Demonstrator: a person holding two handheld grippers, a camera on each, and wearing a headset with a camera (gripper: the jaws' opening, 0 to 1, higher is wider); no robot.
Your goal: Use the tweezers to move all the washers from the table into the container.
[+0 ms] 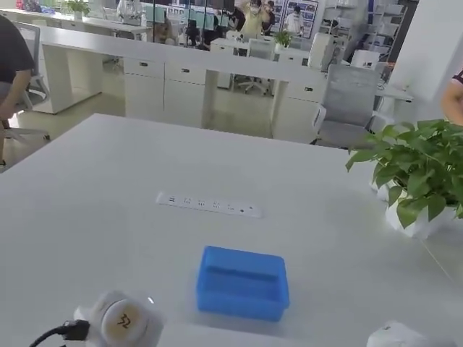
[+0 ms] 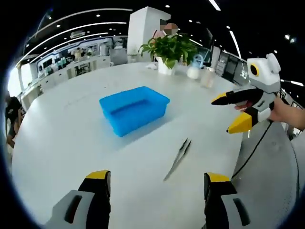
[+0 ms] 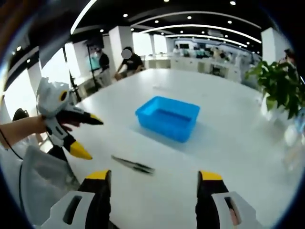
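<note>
A blue rectangular container (image 1: 242,282) sits on the white table (image 1: 108,217) close in front of me; its inside looks bare. Metal tweezers (image 2: 177,158) lie flat on the table on the near side of the container (image 2: 134,109), between the two grippers. My left gripper (image 2: 157,179) is open, hovering just short of the tweezers with nothing between its fingers. My right gripper (image 3: 153,176) is open too, with the tweezers (image 3: 133,165) lying ahead, slightly left of centre. Each gripper shows in the other's view, held above the table in a hand.
A white power strip (image 1: 210,204) lies beyond the container. A potted plant (image 1: 419,173) stands at the table's right edge, with small bottles (image 2: 198,71) beside it. Desks, chairs and people fill the office behind.
</note>
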